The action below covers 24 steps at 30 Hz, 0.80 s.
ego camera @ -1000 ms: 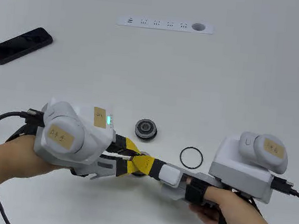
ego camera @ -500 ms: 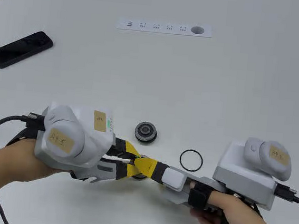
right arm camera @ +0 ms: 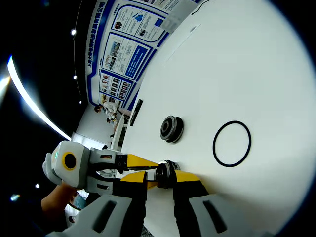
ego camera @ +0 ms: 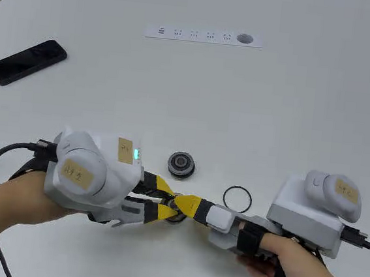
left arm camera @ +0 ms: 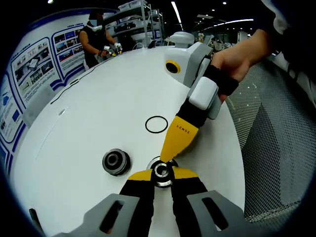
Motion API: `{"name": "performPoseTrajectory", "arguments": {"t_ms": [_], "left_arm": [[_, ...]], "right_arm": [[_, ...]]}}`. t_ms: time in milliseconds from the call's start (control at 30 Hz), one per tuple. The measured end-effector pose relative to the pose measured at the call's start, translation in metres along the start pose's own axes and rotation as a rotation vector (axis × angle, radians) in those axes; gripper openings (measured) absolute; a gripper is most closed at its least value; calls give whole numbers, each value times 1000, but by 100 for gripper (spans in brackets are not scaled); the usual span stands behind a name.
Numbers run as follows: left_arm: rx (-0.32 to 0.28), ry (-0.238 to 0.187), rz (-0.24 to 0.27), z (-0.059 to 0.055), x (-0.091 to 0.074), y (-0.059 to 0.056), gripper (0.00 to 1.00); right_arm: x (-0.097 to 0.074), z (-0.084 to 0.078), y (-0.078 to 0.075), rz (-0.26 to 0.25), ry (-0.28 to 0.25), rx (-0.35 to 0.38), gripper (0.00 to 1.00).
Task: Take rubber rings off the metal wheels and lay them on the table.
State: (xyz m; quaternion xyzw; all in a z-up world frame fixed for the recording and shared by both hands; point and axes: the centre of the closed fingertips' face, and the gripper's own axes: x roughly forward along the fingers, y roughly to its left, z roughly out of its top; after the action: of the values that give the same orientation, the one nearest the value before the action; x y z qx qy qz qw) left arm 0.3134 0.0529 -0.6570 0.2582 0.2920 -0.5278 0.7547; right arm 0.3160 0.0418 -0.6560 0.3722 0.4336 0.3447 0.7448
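The left gripper [left arm camera: 162,174] had its jaws clamped on a metal wheel [left arm camera: 162,170], and the right gripper [right arm camera: 165,176] pinched its rim from opposite. The wheel looked heavy and stiff. Its rubber ring was probably soft and stretchy, best hooked at the edge. Just beyond the jaws lay a second wheel [left arm camera: 116,162] and a freed ring [left arm camera: 145,125].

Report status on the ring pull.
Left gripper shut on wheel; right gripper jaws flank it, grip unclear. One ring flat on table. Second wheel beside, untouched. Phone far off.
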Motion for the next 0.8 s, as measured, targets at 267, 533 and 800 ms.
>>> {"name": "performPoseTrajectory", "arguments": {"t_ms": [267,533,800], "left_arm": [[0,2,-1,0,0,0,13],[-1,3,-2,0,0,0,13],[-3,6,-1,0,0,0,13]], "right_arm": [[-3,-2,-7,-8,21,29,8],[-3,-1,-12,-15,30,14,3],[-3,-1,-11,-21,26,24,2]]}}
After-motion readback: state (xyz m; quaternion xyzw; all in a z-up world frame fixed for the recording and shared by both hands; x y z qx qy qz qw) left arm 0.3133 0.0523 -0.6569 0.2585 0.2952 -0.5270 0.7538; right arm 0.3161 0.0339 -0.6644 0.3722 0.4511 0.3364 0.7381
